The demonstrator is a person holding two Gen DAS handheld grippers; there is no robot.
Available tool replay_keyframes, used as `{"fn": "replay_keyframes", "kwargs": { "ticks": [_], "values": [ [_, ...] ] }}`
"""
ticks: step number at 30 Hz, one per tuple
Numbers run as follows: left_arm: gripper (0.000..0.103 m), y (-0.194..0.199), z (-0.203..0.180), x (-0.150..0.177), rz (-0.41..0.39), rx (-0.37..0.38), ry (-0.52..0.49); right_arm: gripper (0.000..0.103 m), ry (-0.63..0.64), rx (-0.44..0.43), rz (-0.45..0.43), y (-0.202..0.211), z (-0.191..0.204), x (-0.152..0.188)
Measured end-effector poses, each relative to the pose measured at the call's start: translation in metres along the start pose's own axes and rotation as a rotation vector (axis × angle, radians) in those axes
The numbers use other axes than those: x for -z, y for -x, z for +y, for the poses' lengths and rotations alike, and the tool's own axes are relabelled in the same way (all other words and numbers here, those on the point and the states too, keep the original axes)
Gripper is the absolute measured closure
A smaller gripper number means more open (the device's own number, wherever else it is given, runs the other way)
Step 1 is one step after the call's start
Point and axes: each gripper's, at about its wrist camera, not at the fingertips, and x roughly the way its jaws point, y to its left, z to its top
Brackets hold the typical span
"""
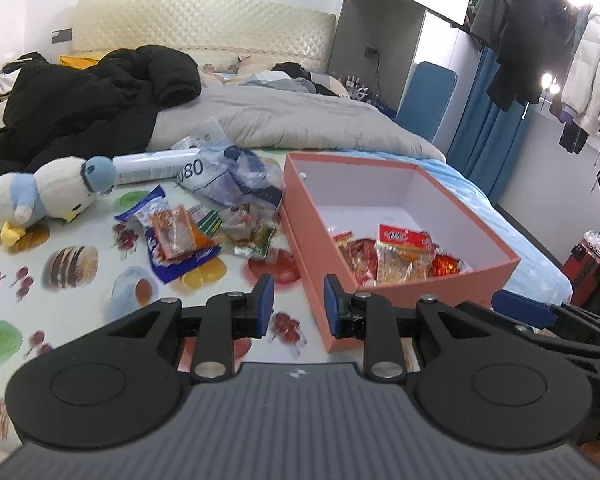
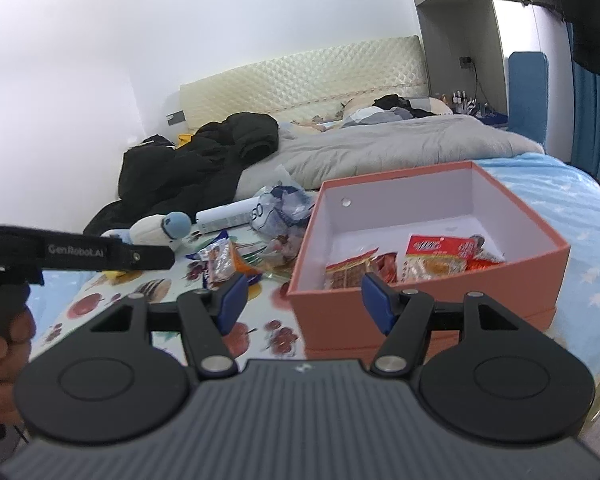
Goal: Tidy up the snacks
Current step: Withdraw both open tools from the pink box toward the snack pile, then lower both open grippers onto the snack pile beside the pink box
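Left wrist view: left gripper [image 1: 299, 305] spread, empty; salmon box [image 1: 396, 292] at two o'clock, holding snack packets [image 1: 404, 258]; loose snack pile [image 1: 204, 234] at eleven o'clock.
Right wrist view: right gripper [image 2: 305, 302] spread wide, empty; box ahead at one o'clock.

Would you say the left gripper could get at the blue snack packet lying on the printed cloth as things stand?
Probably yes. The left gripper is open and empty, and the blue snack packet lies ahead and left of it on the printed cloth, with nothing between.
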Motion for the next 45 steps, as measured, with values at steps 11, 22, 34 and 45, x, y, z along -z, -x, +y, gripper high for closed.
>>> {"fn": "replay_keyframes", "kwargs": {
  "ticks": [11, 22, 34, 45],
  "values": [
    [0.063, 0.013, 0.034, 0.031, 0.028, -0.035, 0.068, 0.038, 0.009, -0.021, 0.023, 0.001, 0.022, 0.017],
    [0.06, -0.02, 0.08, 0.025, 0.044, -0.09, 0.099, 0.038, 0.062, -0.062, 0.04, -0.031, 0.049, 0.018],
    [0.047, -0.096, 0.145, 0.006, 0.083, -0.143, 0.164, 0.038, 0.13, -0.102, 0.078, -0.105, 0.078, 0.019],
    [0.037, -0.185, 0.183, -0.029, 0.078, -0.076, 0.269, 0.039, 0.19, -0.043, 0.127, -0.205, 0.091, 0.026]
  ]
}}
